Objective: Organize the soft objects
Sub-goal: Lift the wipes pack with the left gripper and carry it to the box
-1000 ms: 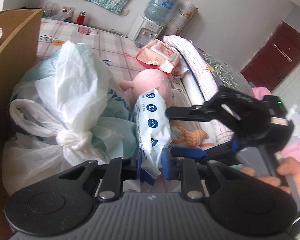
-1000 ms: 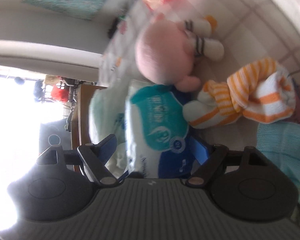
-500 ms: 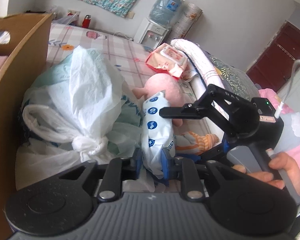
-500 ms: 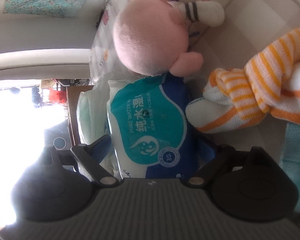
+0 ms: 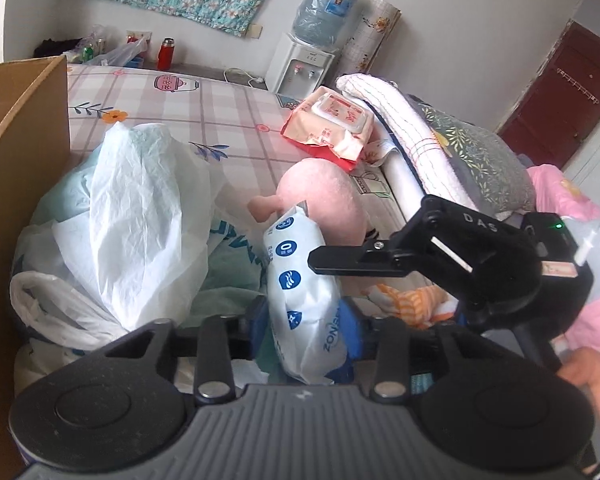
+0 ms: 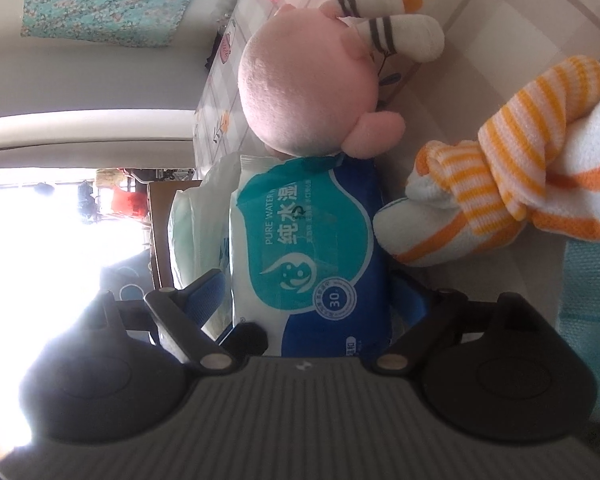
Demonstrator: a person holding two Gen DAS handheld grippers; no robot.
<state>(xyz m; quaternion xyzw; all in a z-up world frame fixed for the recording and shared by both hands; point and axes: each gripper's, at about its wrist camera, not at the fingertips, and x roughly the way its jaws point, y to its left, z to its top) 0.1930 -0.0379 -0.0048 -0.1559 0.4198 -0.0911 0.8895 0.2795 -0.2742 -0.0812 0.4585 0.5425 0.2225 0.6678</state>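
A white and blue wipes pack (image 5: 304, 300) stands on edge between the blue pads of my left gripper (image 5: 304, 322), which still touch both its faces while the jaws are opening. My right gripper (image 6: 316, 292) straddles the same wipes pack (image 6: 312, 248) across its width. Its jaws are closing, and a thin gap still shows beside the left pad. In the left wrist view the right gripper's upper finger (image 5: 340, 258) lies along the pack's top edge. Just beyond the pack lie a pink plush (image 5: 320, 196) (image 6: 300, 80) and an orange-striped plush (image 6: 520, 180) on the bed.
A knotted white plastic bag (image 5: 132, 220) bulges to the left, against a cardboard box (image 5: 24, 120). A red wipes pack (image 5: 332, 120) and a rolled towel (image 5: 412, 136) lie farther back. A hand (image 5: 592, 380) holds the right gripper. Teal knit cloth (image 6: 592, 300) lies at the right.
The left pads, which pinched the pack's thin edge, have spread and it now sits deeper between them. The right gripper has come closer, so the pack fills the space between its fingers.
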